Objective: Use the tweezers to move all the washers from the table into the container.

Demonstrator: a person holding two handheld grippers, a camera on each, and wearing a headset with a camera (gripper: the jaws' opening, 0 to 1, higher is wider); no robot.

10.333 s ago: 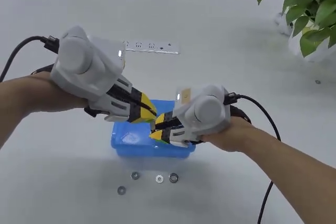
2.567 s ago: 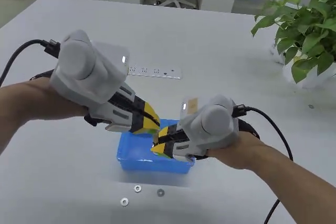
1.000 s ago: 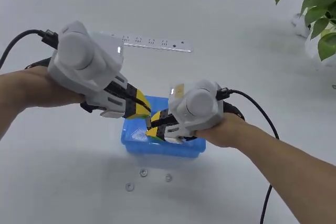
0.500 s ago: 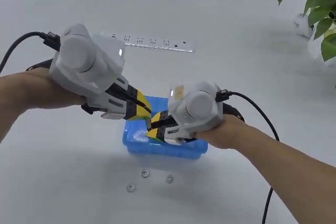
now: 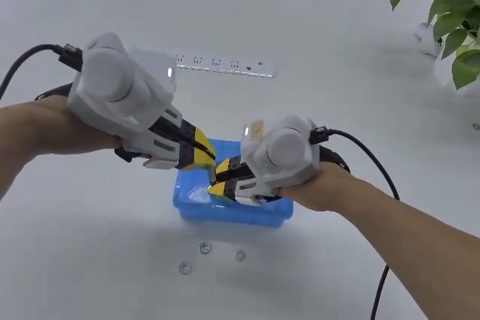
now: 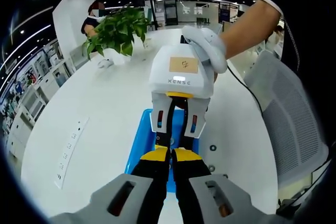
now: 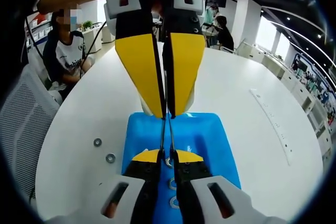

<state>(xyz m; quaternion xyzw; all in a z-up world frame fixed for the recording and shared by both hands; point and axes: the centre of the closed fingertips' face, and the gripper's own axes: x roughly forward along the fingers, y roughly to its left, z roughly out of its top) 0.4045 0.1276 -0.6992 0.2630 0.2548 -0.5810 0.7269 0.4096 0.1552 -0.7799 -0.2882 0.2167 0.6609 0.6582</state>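
"XENSE" in grey on the white back of the right gripper [image 6: 172, 139]

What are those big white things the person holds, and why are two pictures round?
They are hand-held grippers, tools whose two yellow-tipped jaws pinch like fingers: a left gripper and a right gripper. The wide picture comes from a camera on the person's head, looking down at the white table. The round pictures come from cameras riding on each gripper. The left gripper pinches thin metal tweezers over a blue container. Their tips reach between the right gripper's jaws; I can't tell whether those squeeze. The little rings are washers: three lie on the table, others already in the container. A power strip and a plant sit farther off.
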